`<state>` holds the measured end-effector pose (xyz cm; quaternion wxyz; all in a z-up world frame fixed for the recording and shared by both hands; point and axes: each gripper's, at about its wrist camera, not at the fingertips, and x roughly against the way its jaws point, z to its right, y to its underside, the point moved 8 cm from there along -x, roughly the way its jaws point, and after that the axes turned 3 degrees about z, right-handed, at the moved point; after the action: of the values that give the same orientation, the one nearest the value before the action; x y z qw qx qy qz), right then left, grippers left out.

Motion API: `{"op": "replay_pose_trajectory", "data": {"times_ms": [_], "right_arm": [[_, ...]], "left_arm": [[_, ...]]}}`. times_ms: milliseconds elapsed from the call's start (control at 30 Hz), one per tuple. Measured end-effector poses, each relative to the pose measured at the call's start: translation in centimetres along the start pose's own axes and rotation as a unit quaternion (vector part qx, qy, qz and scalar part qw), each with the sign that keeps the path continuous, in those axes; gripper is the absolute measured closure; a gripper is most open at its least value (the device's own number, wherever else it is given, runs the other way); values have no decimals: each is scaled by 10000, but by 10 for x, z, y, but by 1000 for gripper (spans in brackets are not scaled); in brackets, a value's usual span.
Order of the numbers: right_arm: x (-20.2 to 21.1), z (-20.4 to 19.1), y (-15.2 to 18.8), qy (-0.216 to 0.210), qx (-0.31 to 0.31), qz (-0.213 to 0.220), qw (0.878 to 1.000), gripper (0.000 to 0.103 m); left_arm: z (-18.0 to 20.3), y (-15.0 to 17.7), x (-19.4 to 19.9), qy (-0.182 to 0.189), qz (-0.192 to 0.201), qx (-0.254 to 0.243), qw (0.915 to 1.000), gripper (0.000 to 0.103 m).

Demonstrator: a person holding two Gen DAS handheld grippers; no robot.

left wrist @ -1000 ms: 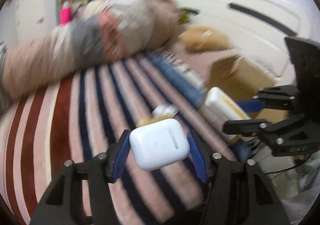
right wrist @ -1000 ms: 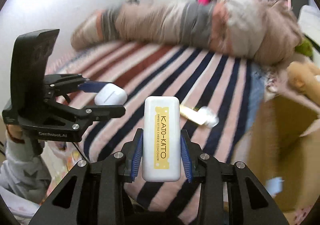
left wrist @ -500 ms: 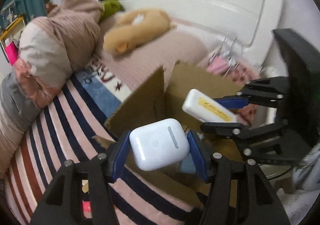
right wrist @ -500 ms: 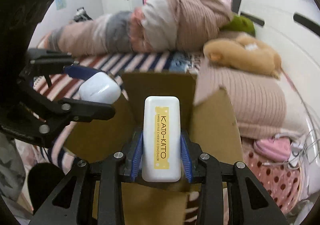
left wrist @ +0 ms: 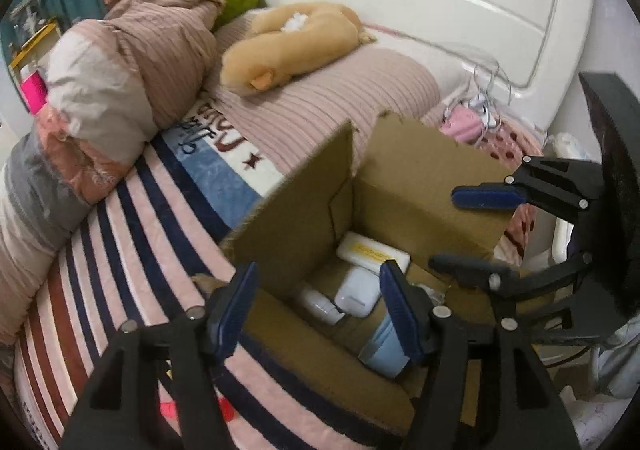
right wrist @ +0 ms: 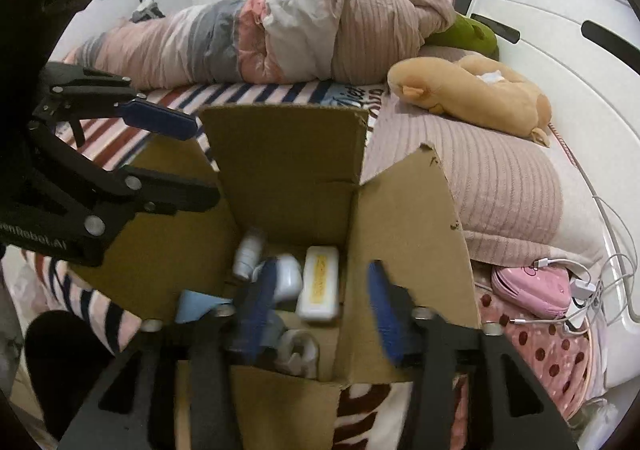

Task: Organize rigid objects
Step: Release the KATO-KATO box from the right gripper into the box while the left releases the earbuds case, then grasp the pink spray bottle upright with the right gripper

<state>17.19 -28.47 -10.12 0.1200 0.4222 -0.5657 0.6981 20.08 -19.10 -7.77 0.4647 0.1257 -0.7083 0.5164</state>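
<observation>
An open cardboard box stands on the bed. Inside lie the white earbud case and the white KATO-KATO box with a yellow label, side by side on the bottom. My left gripper is open and empty above the box's near edge; it also shows in the right wrist view. My right gripper is open and empty over the box opening; it also shows in the left wrist view.
The box also holds a white bottle, a light blue object and other small items. A tan plush toy, a rolled quilt, a pink pouch with cables and a striped blanket surround the box.
Both grippers opened over the box. The earbud case and the KATO-KATO box dropped from the fingers and now lie on the box's bottom.
</observation>
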Motion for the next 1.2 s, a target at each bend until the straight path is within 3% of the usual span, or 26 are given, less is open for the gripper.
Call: {"op": "replay_pose_trajectory", "data": {"times_ms": [200,267,400,567,733,833,933,1000,1100,1200], "right_arm": [[24,-27,-24,-194,122,495,9985,5],[34,-40,-33,-253,186,691,9971,0],[49,-81,-54,-475,429,939,9935,0],[50,-148,-72,-791,879,1099,9869,0],[16,-219,-65,-1391,1272,620,9801,0],[-20,-252,-48,-1619,1411,165,9765,7],[-63,-270,-28,-1762,1483,-491,9719,20],[-99,-275,-17,-1628,1476,-770,9725,30],[-139,-272,-12,-1095,1726,-767,9759,44],[-166,-270,-8,-1169,1759,-923,9731,54]], "left_arm": [[-40,13,58,-261,513,384,9976,32],[-61,25,79,-426,651,542,9955,30],[-108,62,111,-748,794,900,9899,29],[-155,117,121,-930,759,1362,9834,29],[-193,176,103,-929,575,1880,9761,29],[-203,205,89,-836,624,2253,9687,29],[-208,232,69,-678,609,2567,9622,29],[-211,244,56,-664,551,2717,9585,29],[-214,262,33,-444,488,3020,9510,29],[-216,272,21,-352,412,3158,9473,29]]}}
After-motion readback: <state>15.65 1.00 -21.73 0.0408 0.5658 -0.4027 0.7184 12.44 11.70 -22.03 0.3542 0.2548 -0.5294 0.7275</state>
